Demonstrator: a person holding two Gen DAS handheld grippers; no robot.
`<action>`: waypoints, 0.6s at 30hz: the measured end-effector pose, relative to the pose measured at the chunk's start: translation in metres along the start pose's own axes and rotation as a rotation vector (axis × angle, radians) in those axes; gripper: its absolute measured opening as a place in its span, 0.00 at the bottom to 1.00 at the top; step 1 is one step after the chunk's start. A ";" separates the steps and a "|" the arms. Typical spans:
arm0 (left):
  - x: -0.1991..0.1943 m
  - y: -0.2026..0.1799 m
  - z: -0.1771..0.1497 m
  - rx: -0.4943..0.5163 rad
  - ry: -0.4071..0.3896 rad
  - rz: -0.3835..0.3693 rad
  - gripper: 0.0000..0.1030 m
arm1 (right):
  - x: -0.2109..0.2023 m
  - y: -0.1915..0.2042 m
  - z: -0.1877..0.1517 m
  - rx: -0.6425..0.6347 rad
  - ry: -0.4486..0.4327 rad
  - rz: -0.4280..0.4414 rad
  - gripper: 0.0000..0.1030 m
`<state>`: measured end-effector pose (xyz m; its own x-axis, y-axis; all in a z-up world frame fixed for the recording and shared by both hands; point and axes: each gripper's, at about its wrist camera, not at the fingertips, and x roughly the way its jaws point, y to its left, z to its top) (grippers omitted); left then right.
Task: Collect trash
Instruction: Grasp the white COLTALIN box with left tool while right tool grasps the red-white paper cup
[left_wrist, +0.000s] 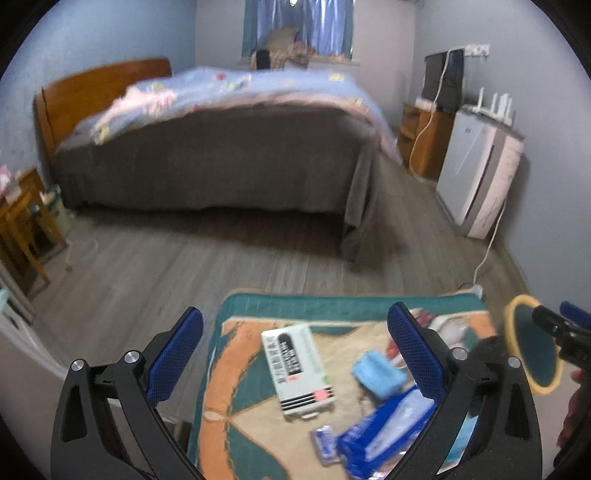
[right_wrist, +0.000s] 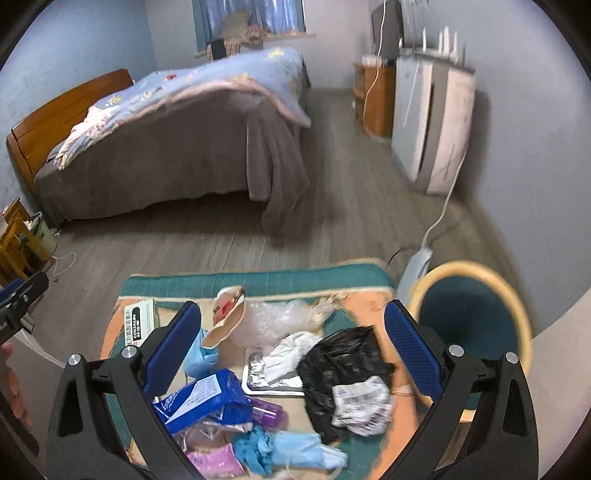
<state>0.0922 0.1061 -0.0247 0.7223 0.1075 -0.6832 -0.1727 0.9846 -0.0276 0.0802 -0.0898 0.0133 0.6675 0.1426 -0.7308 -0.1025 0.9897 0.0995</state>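
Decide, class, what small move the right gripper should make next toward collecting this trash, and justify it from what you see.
Probably lower the right gripper, open and empty, onto the black plastic bag below its fingers. The bag lies loose atop the litter on the mat, close to the bin.

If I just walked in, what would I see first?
The pile of trash on the colourful mat: a black bag, a blue packet and a white box, all beneath the two open grippers. A yellow-rimmed bin waits at the mat's right edge. Behind stands a big bed with a blue quilt.
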 end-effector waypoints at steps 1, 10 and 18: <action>0.017 0.007 -0.004 0.008 0.031 0.001 0.96 | 0.014 0.002 -0.003 -0.014 0.027 0.008 0.95; 0.130 0.027 -0.036 -0.003 0.253 0.016 0.95 | 0.091 0.025 -0.004 -0.053 0.140 0.027 0.95; 0.181 -0.007 -0.056 0.104 0.349 -0.026 0.95 | 0.140 0.042 0.004 -0.013 0.198 0.069 0.90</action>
<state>0.1865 0.1114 -0.1896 0.4504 0.0467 -0.8916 -0.0752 0.9971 0.0142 0.1725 -0.0286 -0.0822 0.5004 0.2045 -0.8413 -0.1531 0.9773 0.1465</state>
